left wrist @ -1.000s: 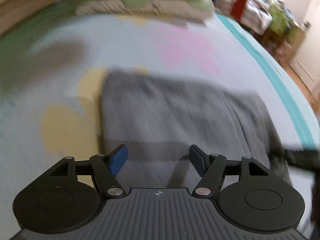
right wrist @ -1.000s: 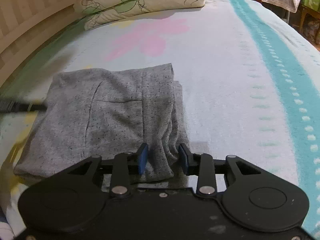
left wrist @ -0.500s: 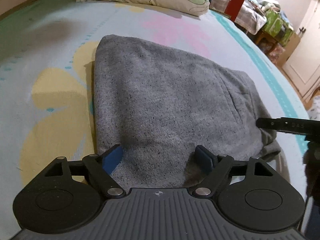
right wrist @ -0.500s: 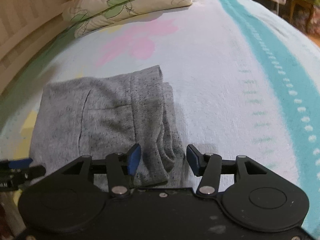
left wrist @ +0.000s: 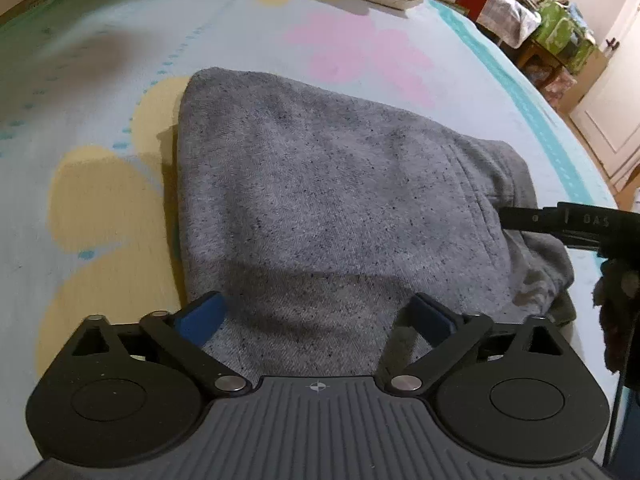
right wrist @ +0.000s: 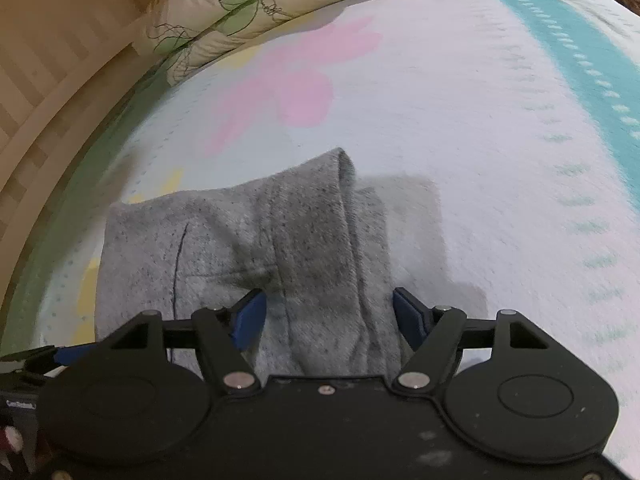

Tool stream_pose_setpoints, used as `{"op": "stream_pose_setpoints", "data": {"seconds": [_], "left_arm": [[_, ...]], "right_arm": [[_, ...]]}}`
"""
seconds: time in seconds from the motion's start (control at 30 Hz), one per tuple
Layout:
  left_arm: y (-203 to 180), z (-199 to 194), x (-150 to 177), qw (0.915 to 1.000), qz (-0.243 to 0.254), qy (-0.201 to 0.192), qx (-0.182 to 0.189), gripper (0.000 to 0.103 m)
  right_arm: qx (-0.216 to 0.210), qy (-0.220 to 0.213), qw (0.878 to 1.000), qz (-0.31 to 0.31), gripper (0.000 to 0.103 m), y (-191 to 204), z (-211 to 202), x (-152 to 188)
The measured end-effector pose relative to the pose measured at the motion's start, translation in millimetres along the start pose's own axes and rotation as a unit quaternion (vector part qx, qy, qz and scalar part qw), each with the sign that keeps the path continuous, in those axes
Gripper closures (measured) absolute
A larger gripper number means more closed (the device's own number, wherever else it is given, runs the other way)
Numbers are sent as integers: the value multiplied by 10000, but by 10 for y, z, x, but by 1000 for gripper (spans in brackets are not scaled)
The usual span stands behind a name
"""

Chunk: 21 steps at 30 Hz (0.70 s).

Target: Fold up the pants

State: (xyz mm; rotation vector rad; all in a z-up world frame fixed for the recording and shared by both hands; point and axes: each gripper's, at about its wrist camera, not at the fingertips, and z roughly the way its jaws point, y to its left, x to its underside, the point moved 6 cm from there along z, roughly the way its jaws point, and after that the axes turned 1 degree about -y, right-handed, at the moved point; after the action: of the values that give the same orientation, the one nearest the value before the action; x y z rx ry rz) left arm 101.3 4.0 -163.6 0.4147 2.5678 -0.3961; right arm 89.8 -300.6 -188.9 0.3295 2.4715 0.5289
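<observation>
Pants (left wrist: 340, 200) lie folded into a compact grey bundle on the flowered bedsheet (left wrist: 100, 80), pillows (right wrist: 280, 4) well beyond. We have the left gripper (left wrist: 316, 316) spread wide over the near edge, gripping nothing; the right gripper (right wrist: 326, 312) likewise stands released, its blue pads (right wrist: 250, 314) straddling the bunched waistband end. We judge the folding nearly done, at a release or tidy stage. Next move, if any, calls for closing on the near edge for one last fold or smoothing.
</observation>
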Motion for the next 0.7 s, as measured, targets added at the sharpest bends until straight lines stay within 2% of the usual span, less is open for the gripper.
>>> {"op": "stream_pose_setpoints", "data": {"seconds": [0.2, 0.3, 0.37, 0.5, 0.57, 0.7], "left_arm": [[-55, 34, -8, 9999, 139, 0, -101, 1], [8, -108, -45, 9992, -172, -372, -32, 1], [100, -171, -68, 9979, -366, -511, -140, 1], [351, -73, -40, 9961, -783, -321, -265, 1], [453, -21, -11, 9938, -1054, -302, -158, 1], [360, 40, -62, 9964, -732, -231, -348, 1]], "right_arm": [[-51, -80, 9999, -66, 25, 26, 64, -21], [-87, -166, 9998, -88, 24, 22, 23, 47], [-111, -194, 9997, -94, 24, 18, 14, 66], [-137, -193, 9997, -97, 24, -4, 5, 96], [-148, -198, 9996, -98, 24, -24, -19, 113], [-170, -210, 9996, -103, 24, -44, -32, 122]]}}
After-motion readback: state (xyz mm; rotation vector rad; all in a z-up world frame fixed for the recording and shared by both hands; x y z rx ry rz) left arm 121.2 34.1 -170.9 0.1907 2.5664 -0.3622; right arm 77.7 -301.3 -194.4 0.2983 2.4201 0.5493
